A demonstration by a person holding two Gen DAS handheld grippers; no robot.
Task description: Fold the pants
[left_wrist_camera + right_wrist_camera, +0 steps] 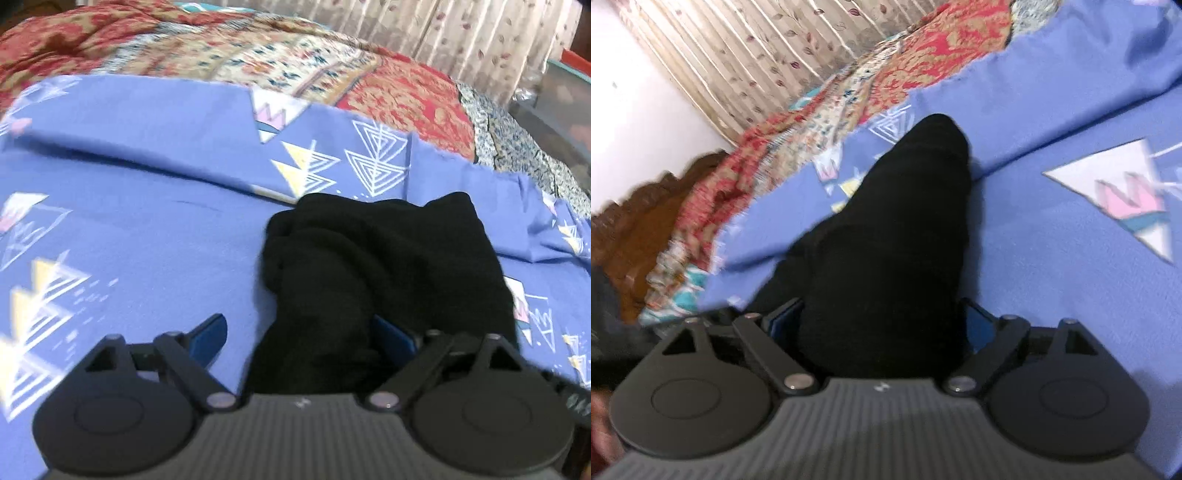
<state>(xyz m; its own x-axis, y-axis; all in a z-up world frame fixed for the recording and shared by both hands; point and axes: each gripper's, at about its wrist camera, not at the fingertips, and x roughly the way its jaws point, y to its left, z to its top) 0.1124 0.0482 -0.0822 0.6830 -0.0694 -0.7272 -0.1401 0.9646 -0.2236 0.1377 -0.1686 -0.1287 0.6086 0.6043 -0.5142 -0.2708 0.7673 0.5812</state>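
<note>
Left claw: the left gripper (301, 338) stands wide open over the near end of the black pants (384, 266); cloth lies between the blue pads but the left pad is clear of it, so it grips nothing.
Right claw: the right gripper (882, 317) is spread wide too, with the pants (886, 236) bulging up between its pads; the pads sit beside the cloth without visibly pinching it, so I read it as let go.
Pants: a compact dark bundle lying on the blue sheet (147, 221), running away from both claws, its far end near a raised fold in the sheet.
Progress: the bundle looks folded over at least once and laid down; layers are too dark to count. Likely left: a smoothing pass or one more fold, if a smaller packet is wanted.
Edges: the left side of the bundle is lumpy and uneven; the far end is rounded, not squared.
Open room: bare sheet lies wide to the left of the bundle and also to its right; the patterned quilt (258, 62) and the curtain (738, 55) are well apart, beyond the sheet's far edge.
</note>
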